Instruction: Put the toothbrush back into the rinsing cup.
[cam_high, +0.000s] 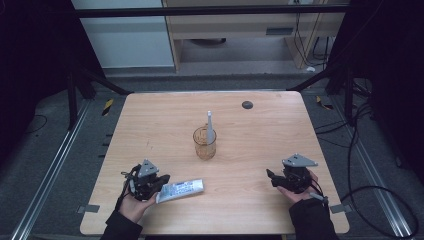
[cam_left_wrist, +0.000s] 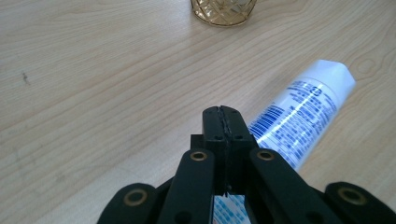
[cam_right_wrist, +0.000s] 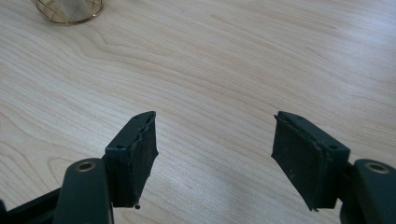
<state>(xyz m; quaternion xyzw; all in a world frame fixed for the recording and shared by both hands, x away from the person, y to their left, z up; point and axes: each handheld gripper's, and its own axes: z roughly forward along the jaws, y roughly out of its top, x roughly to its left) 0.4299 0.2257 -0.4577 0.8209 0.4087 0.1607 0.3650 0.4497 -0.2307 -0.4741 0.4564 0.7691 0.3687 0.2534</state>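
A light wooden table (cam_high: 150, 130) is seen from above, with a gripper held in each hand at its near edge. The left gripper (cam_left_wrist: 223, 122) is held at the near left with its jaws pressed flat together and nothing between them. A white tube with blue print (cam_left_wrist: 299, 116) lies flat on the table just right of that gripper, its length running left to right. The right gripper (cam_right_wrist: 215, 154) is held at the near right, well apart from the tube, its jaws spread wide over bare wood. An amber glass cup (cam_high: 205, 143) stands upright near the table's middle, and a grey tool (cam_high: 210, 127) is propped in it. A small dark disc (cam_high: 247, 104) is set into the far right of the tabletop.
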